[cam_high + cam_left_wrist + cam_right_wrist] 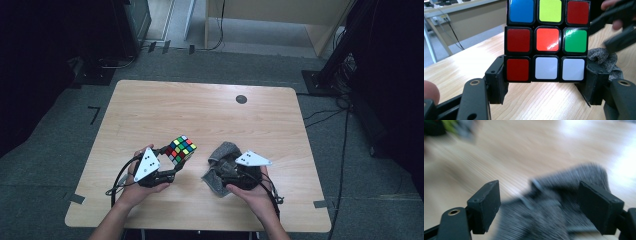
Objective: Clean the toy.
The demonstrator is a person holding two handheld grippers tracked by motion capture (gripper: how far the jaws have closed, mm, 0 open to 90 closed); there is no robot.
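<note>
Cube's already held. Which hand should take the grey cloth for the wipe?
Right. The right gripper hangs over the grey cloth with its jaws open around the folds, not pinching. The left gripper is clamped on the cube, so it is probably best left holding.

Both hands are holding grippers low over the near edge of the table, forearms entering from the bottom of the high view.

Left hand is wrapping the left gripper, which is angling up and to the right, jaws clamping on a cube. Right hand is cupping the right gripper from below, pointing left and away; its jaws are standing apart, pads pressing on nothing, a grey cloth lying between them, view blurred.
</note>
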